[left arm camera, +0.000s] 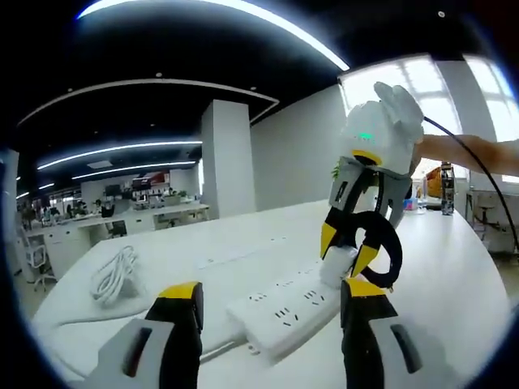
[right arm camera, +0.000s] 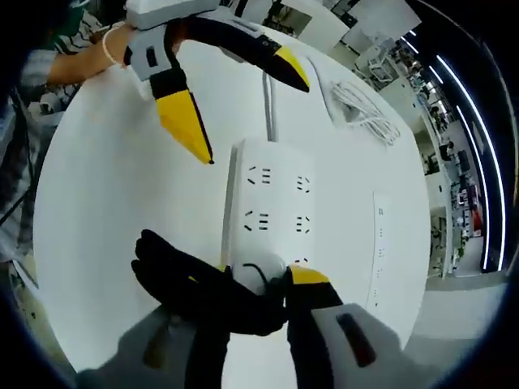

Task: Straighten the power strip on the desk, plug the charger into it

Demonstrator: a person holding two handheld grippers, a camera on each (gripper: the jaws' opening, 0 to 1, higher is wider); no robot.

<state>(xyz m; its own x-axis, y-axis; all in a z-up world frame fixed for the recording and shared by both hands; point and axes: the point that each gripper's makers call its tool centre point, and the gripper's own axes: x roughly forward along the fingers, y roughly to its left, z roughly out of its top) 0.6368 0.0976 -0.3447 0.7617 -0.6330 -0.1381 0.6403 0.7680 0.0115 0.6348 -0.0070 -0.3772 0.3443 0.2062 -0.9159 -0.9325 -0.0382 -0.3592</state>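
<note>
A white power strip (left arm camera: 284, 312) (right arm camera: 272, 203) lies flat on the white desk. My right gripper (right arm camera: 266, 284) (left arm camera: 345, 251) is shut on a white charger (right arm camera: 253, 269) (left arm camera: 336, 266) and holds it down on the sockets at one end of the strip. I cannot tell whether the prongs are in. The charger's black cable (right arm camera: 186, 292) (left arm camera: 393, 251) loops beside the jaws. My left gripper (left arm camera: 272, 292) (right arm camera: 255, 121) stands open over the strip's other end, where the strip's white cord (right arm camera: 268, 101) leaves, and holds nothing.
A coil of white cable (left arm camera: 113, 275) (right arm camera: 361, 105) lies on the desk beyond the strip. A flush socket panel (right arm camera: 379, 243) is set into the desk top. A person's arm (left arm camera: 470, 150) (right arm camera: 81, 61) reaches in. Bottles (left arm camera: 446, 186) stand at the desk's far edge.
</note>
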